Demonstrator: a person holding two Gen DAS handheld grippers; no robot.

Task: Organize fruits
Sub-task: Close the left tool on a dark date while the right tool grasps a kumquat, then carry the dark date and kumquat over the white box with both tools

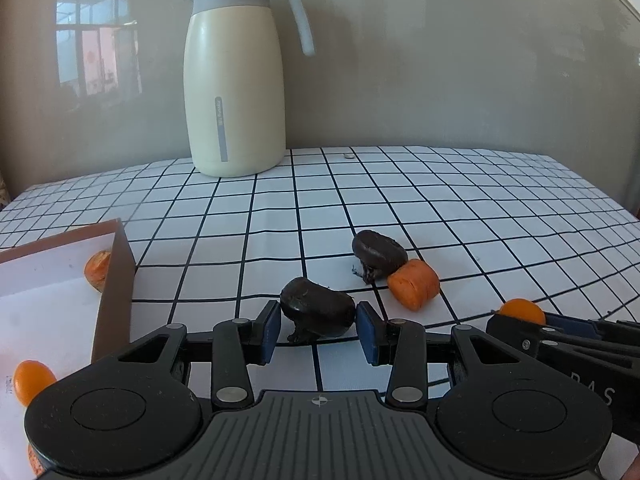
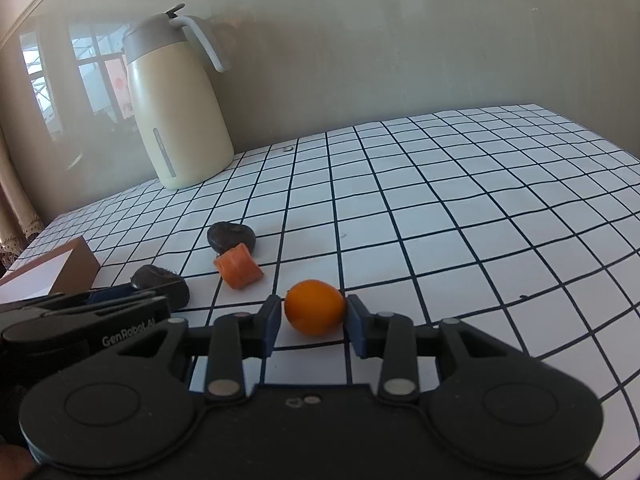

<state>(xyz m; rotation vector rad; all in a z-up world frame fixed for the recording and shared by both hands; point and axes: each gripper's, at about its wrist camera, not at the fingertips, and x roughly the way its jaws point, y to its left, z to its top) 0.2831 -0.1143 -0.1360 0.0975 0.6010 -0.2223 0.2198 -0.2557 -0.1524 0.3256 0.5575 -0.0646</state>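
Blue pads (image 1: 270, 330) of the left gripper (image 1: 318, 330) bracket a dark, wrinkled, glossy fruit (image 1: 318, 312), its long axis running pad to pad; contact looks close on both sides, though whether it is truly pinched cannot be told. Right gripper (image 2: 314, 322) likewise frames a smooth round orange (image 2: 315, 306), pads just beside its skin. Beyond lie a second dark fruit (image 1: 378, 256) touching a ridged orange chunk (image 1: 414, 284) on the gridded white tablecloth (image 1: 480, 208). A brown-walled box (image 1: 116, 300) at left holds orange pieces. A cream jug (image 1: 234, 96) stands upright by the wall.
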